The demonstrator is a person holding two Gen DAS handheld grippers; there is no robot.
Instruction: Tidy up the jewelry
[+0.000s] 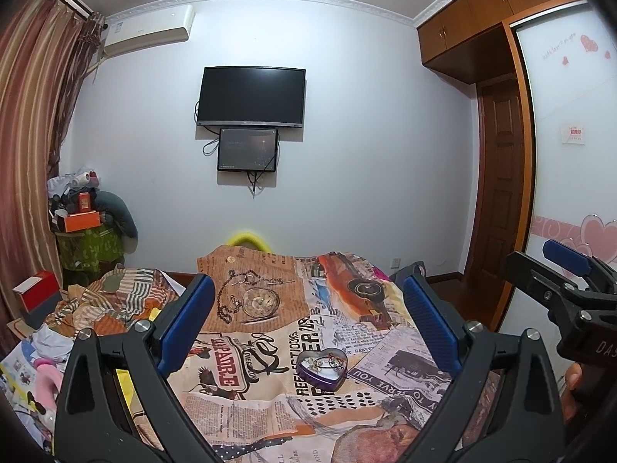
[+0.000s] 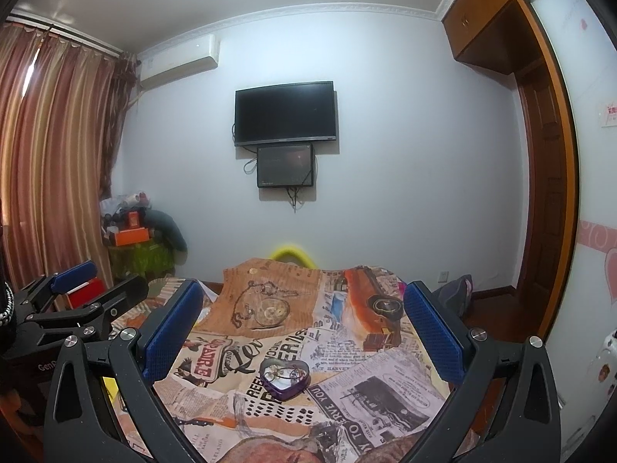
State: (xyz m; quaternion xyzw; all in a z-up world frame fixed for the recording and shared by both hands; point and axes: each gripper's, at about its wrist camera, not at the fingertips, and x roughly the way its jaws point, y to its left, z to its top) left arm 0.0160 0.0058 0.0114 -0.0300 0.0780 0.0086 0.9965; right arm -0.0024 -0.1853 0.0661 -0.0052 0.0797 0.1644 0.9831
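Observation:
A purple heart-shaped tin (image 1: 322, 368) sits open on the newspaper-print cloth (image 1: 270, 405), with small pieces of jewelry inside. It also shows in the right wrist view (image 2: 284, 377). My left gripper (image 1: 308, 308) is open and empty, raised above and short of the tin. My right gripper (image 2: 302, 316) is open and empty, also held above and short of the tin. The right gripper shows at the right edge of the left wrist view (image 1: 555, 270). The left gripper shows at the left edge of the right wrist view (image 2: 81, 285).
A small coin-like piece (image 1: 231, 259) lies at the cloth's far edge. A printed pocket watch and chain (image 1: 260, 301) is part of the cloth pattern. Rumpled bedding (image 1: 108, 301) and a red box (image 1: 36, 289) lie left. A wardrobe (image 1: 570, 154) stands right.

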